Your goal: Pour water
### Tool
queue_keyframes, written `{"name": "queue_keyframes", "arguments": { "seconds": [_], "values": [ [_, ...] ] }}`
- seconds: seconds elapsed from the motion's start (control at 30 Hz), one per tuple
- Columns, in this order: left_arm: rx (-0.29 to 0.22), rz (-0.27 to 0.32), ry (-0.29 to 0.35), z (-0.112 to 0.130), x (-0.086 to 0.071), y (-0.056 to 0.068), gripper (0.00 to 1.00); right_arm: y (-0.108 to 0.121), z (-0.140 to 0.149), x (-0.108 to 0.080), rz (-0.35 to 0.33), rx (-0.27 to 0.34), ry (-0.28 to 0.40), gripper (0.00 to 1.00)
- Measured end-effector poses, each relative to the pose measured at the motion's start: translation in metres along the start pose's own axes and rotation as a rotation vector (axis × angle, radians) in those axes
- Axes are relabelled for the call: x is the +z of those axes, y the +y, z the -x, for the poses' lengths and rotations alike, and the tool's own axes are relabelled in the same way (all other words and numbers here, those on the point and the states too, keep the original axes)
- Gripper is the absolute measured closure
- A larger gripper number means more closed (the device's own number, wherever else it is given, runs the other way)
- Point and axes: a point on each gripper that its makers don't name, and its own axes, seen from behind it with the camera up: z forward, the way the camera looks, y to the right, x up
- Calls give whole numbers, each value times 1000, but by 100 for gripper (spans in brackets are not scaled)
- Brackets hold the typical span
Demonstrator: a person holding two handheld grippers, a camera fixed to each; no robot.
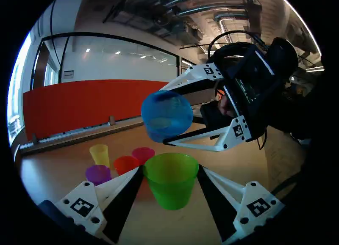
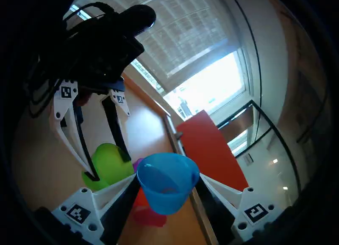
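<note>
My left gripper (image 1: 170,180) is shut on a green plastic cup (image 1: 171,179), held upright above the wooden table. Just above and behind it, my right gripper (image 1: 163,114) holds a blue cup (image 1: 166,115) tipped on its side, its mouth turned toward the green cup. In the right gripper view the right gripper (image 2: 168,186) is shut on the blue cup (image 2: 166,186), whose inside looks nearly dry. The green cup (image 2: 106,165) sits beyond it between the left gripper's (image 2: 108,165) fingers.
On the wooden table (image 1: 59,160) behind the green cup stand a yellow cup (image 1: 100,154), a purple cup (image 1: 98,174), a red cup (image 1: 125,163) and a pink cup (image 1: 143,154). A red wall panel (image 1: 84,101) and glass partition run along the far side.
</note>
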Motion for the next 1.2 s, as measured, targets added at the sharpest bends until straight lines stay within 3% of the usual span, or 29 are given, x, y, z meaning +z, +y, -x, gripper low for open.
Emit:
{"name": "queue_keyframes", "arguments": {
  "seconds": [1.2],
  "values": [
    [10, 6, 0, -2, 3, 3, 10, 6, -4, 2, 14, -121, -11, 10]
  ]
}}
